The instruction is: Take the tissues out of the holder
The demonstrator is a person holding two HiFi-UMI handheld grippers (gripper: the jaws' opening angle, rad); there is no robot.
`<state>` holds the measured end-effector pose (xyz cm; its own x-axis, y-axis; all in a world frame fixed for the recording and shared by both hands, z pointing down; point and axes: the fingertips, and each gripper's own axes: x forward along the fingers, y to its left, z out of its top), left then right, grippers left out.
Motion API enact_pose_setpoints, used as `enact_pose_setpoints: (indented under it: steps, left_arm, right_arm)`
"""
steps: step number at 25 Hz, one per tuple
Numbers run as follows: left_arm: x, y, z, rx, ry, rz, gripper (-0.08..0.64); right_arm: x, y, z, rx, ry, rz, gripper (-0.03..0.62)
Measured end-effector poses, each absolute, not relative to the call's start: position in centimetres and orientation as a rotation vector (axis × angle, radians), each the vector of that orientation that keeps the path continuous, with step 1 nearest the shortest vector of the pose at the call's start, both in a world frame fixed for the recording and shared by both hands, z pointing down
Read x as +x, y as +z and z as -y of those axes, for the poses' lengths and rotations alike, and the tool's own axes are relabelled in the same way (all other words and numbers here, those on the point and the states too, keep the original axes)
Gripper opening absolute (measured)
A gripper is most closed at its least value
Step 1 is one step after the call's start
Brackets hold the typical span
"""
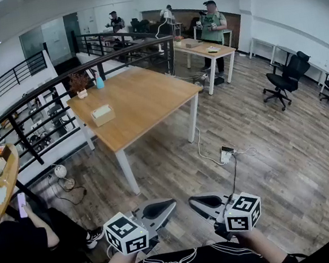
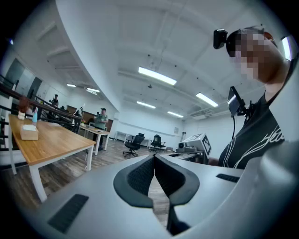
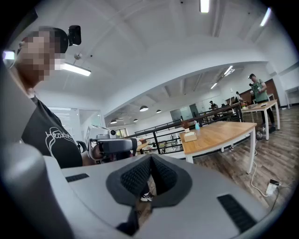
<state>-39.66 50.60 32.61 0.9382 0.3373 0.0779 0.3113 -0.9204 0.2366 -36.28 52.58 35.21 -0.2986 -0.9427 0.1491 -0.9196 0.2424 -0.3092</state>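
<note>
The tissue holder, a light wooden box with white tissue at its top, stands on the wooden table far ahead of me. It also shows small in the left gripper view and the right gripper view. My left gripper and right gripper are held close to my chest, tips facing each other over the floor. Both are shut with nothing between the pads, as seen on the left gripper and the right gripper. Each gripper view also shows the other gripper: the right one and the left one.
A blue bottle and a small plant stand at the table's far end. A black railing runs behind it. A person sits at my left. A power strip lies on the floor, with office chairs at right.
</note>
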Motion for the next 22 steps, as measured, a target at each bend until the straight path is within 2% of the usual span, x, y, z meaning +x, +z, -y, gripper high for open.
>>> enact_pose_setpoints:
  steps: [13,22]
  left_arm:
    - [-33.0,34.5,-49.2,2.838,0.184,-0.419,0.014]
    - [-23.1,35.0,-49.8,2.829,0.232,-0.421,0.014]
  right_arm:
    - [-30.4,36.6,-51.1,-1.737,-0.582,-2.416,0.017]
    - [-20.4,36.7,-51.0,-1.699,-0.589,-2.406,0.018]
